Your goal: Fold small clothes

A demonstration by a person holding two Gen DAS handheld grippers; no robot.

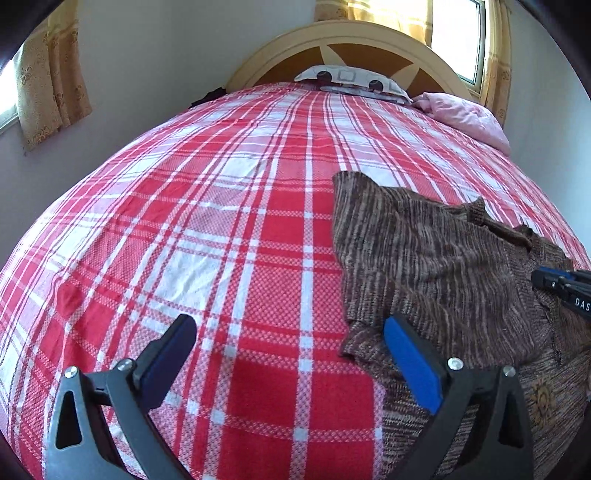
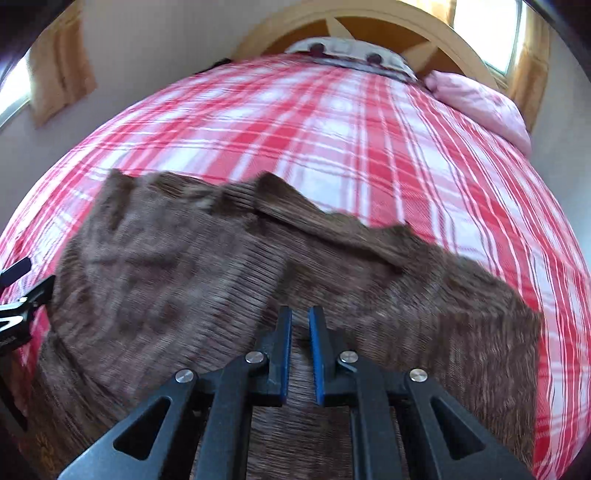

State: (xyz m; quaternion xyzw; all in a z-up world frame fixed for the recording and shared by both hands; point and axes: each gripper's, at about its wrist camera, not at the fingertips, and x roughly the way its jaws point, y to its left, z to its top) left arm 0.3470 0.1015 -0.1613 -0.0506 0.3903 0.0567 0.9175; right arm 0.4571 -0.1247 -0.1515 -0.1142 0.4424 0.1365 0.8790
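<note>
A small brown knitted garment point(image 1: 443, 266) lies crumpled on the red-and-white plaid bedspread point(image 1: 229, 229). My left gripper point(image 1: 291, 332) is open over the garment's left edge, its right finger point(image 1: 410, 362) on the knit, and holds nothing. The right gripper shows at the right edge of the left wrist view point(image 1: 561, 284). In the right wrist view the garment point(image 2: 207, 266) fills the middle, blurred. My right gripper point(image 2: 300, 317) is shut on a fold of the brown fabric, its blue pads point(image 2: 283, 354) a narrow gap apart with knit between them.
A patterned pillow point(image 1: 354, 79) and a pink pillow point(image 1: 469, 114) lie against the round wooden headboard point(image 1: 343, 40). Curtained windows point(image 1: 458, 33) are behind and to the left. The bed's left half point(image 1: 147, 240) shows only bedspread.
</note>
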